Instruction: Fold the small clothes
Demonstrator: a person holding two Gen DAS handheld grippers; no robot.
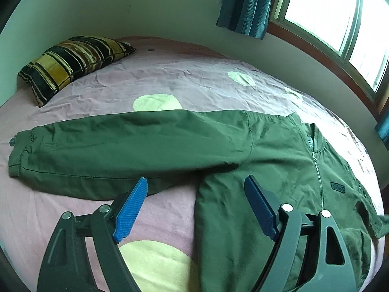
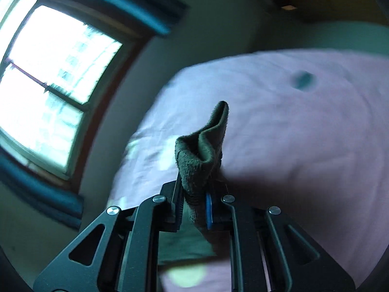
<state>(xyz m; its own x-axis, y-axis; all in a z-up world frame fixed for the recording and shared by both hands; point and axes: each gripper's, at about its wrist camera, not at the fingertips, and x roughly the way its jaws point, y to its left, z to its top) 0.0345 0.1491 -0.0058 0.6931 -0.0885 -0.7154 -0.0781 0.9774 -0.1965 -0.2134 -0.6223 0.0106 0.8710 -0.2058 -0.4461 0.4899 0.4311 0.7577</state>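
Dark green zip-front fabric jacket (image 1: 279,170) spread flat on pink sheeted bed (image 1: 170,77), sleeve outstretched: no fold visible yet. Left gripper (image 1: 195,187) released above it. Right gripper (image 2: 194,194) clenched on ribbed green cuff (image 2: 204,150), raised; folding barely begun.

A striped pillow (image 1: 73,65) is lying on the pink bedsheet (image 1: 194,82); teal curtains (image 1: 245,4) are hanging beside the window (image 1: 340,24).
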